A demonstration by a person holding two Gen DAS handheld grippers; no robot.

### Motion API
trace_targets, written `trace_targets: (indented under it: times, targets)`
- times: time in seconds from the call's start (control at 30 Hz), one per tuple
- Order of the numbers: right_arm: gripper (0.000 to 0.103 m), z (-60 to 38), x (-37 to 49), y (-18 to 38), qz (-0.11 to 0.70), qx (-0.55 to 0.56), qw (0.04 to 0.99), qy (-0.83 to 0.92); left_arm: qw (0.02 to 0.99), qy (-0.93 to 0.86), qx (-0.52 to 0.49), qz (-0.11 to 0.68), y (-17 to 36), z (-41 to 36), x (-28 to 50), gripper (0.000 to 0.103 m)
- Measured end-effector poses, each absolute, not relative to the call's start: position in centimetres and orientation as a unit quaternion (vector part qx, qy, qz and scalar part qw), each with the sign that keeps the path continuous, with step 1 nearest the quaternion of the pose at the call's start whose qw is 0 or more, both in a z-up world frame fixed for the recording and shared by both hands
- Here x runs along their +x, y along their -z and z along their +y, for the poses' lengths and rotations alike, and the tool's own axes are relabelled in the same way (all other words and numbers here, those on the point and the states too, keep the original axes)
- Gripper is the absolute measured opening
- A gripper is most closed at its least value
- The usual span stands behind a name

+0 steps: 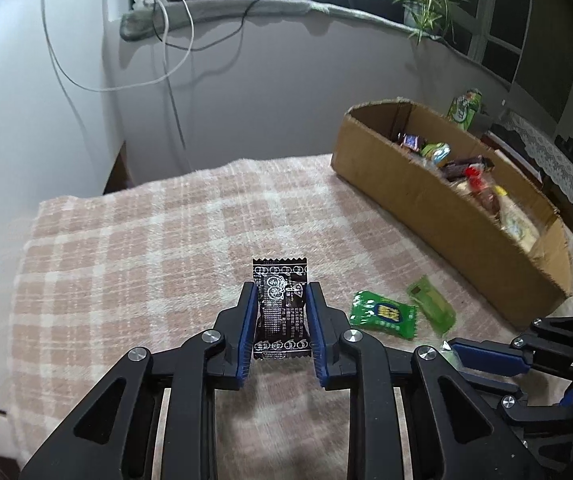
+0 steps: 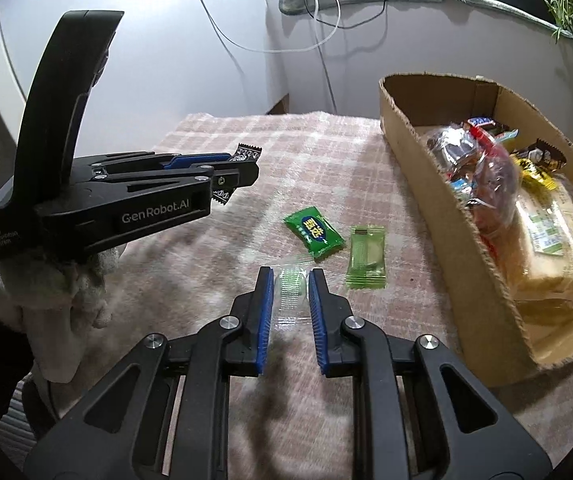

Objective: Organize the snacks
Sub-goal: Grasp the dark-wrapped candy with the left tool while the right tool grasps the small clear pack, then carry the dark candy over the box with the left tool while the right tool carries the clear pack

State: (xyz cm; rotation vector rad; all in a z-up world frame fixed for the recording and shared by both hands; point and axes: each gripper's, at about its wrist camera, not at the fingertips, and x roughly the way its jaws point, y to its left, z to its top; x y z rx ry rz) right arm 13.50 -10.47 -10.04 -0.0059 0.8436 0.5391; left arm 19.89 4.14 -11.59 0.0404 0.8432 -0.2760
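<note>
My left gripper (image 1: 280,292) is shut on a black candy packet (image 1: 281,308) and holds it above the plaid cloth; it also shows in the right wrist view (image 2: 242,168), lifted at the left. My right gripper (image 2: 290,276) is shut on a clear packet with a green strip (image 2: 290,292), low over the cloth. A bright green packet (image 2: 313,233) and a pale green packet (image 2: 366,258) lie on the cloth just ahead of it; both also show in the left wrist view (image 1: 382,314) (image 1: 432,304). The cardboard box (image 2: 426,168) holds several snacks.
The plaid cloth (image 1: 146,248) covers the table, whose far edge meets a white wall. A green bag (image 1: 464,106) stands behind the box. Cables hang on the wall; a plant (image 1: 426,4) sits on the sill. The right gripper shows at the left wrist view's right edge (image 1: 526,356).
</note>
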Motion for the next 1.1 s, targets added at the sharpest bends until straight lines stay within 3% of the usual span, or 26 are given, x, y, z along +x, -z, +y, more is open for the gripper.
trace_targets:
  times: [0.63,1.1]
  targets:
    - [0.019,-17.7,9.2,3.7,0.344,0.015,0.895,-0.283,0.925,0.151,0.031,0.347,4.9,-1.1,14.5,0.022]
    - [0.019,-25.8,11.7,1.8,0.327,0.01,0.915,-0.237,0.918,0.188,0.029,0.348,4.6,-7.9,14.6,0.023]
